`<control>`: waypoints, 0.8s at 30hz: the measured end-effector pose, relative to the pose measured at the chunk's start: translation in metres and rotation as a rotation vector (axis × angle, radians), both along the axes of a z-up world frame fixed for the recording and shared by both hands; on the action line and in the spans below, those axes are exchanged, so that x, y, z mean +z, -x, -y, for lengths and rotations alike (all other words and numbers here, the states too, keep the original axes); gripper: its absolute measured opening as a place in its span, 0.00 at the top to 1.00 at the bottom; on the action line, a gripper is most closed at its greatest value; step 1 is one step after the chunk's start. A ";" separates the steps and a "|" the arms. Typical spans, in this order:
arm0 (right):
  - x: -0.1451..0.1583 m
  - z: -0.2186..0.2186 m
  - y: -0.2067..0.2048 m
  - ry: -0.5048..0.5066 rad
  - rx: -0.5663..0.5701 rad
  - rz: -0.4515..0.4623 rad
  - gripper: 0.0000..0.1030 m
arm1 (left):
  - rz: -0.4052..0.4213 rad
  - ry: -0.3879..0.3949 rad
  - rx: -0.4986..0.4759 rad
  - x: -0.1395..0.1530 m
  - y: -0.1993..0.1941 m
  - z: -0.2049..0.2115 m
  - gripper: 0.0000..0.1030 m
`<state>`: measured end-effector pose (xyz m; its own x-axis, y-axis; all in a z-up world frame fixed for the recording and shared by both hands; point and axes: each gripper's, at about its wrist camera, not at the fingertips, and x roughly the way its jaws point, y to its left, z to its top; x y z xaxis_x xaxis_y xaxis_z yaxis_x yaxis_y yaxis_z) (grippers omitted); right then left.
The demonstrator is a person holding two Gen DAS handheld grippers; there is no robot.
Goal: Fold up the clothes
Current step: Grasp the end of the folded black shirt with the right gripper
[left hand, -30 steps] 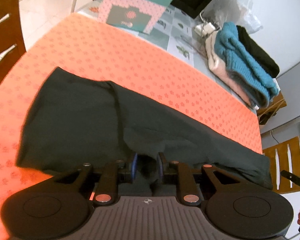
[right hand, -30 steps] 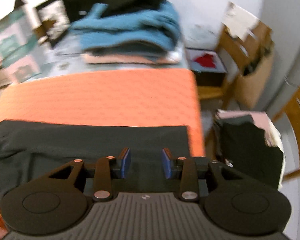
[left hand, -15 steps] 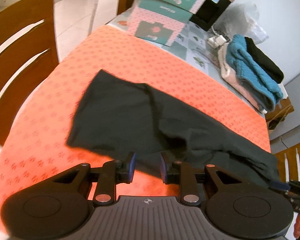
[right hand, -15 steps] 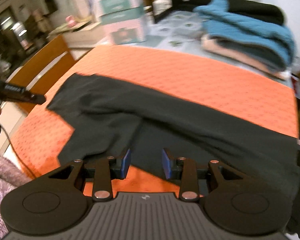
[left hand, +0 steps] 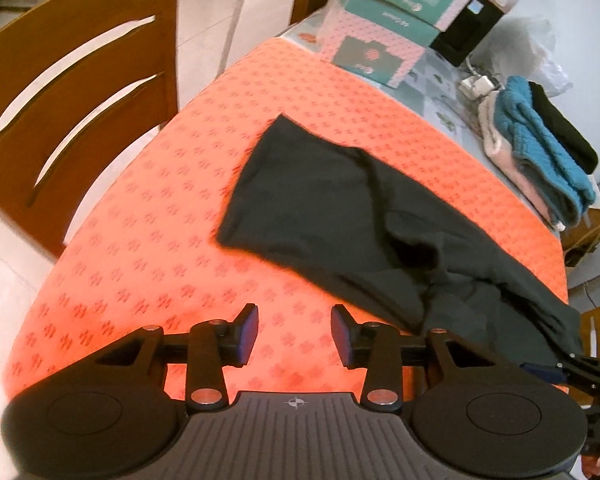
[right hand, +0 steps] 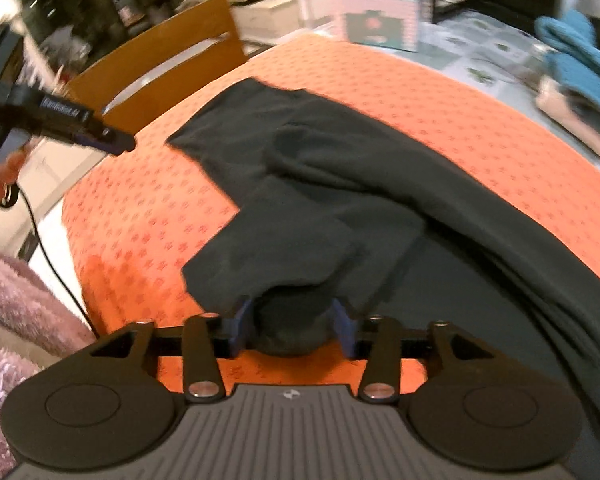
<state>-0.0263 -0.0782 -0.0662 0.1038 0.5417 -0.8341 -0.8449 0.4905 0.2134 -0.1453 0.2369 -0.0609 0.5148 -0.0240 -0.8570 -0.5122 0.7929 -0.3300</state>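
A dark grey garment [left hand: 340, 208] lies crumpled along an orange patterned tablecloth [left hand: 160, 240]. In the left wrist view my left gripper [left hand: 294, 334] is open over bare cloth, just short of the garment's near edge, with nothing between its fingers. My right gripper [left hand: 548, 368] shows at the garment's far right end. In the right wrist view my right gripper [right hand: 291, 320] stands open at the garment's [right hand: 340, 184] near edge, and a raised bunch of the fabric sits between its blue pads [right hand: 240, 320]. My left gripper [right hand: 112, 142] hovers at the upper left, held by a hand.
A stack of folded knits, teal, pink and black [left hand: 540, 148], lies at the table's far end. Pink and teal boxes [left hand: 384, 36] and a black box stand behind. A wooden chair [left hand: 60, 92] is beside the left edge. A pink fluffy fabric [right hand: 16, 300] is near the front.
My left gripper let go of the garment, drew back off it and opened wider. My right gripper swung left over the garment, opened wider, and now has a bunch of fabric between its fingers.
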 end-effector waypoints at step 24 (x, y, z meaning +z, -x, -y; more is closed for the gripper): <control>0.041 -0.015 0.040 -0.038 0.107 -0.033 0.91 | 0.005 0.007 -0.014 -0.014 -0.010 0.003 0.52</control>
<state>-0.0660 -0.0632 -0.0254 0.0170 0.5795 -0.8148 -0.8841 0.3893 0.2584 -0.1354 0.2342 -0.0747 0.5189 -0.0372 -0.8540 -0.4994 0.7977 -0.3381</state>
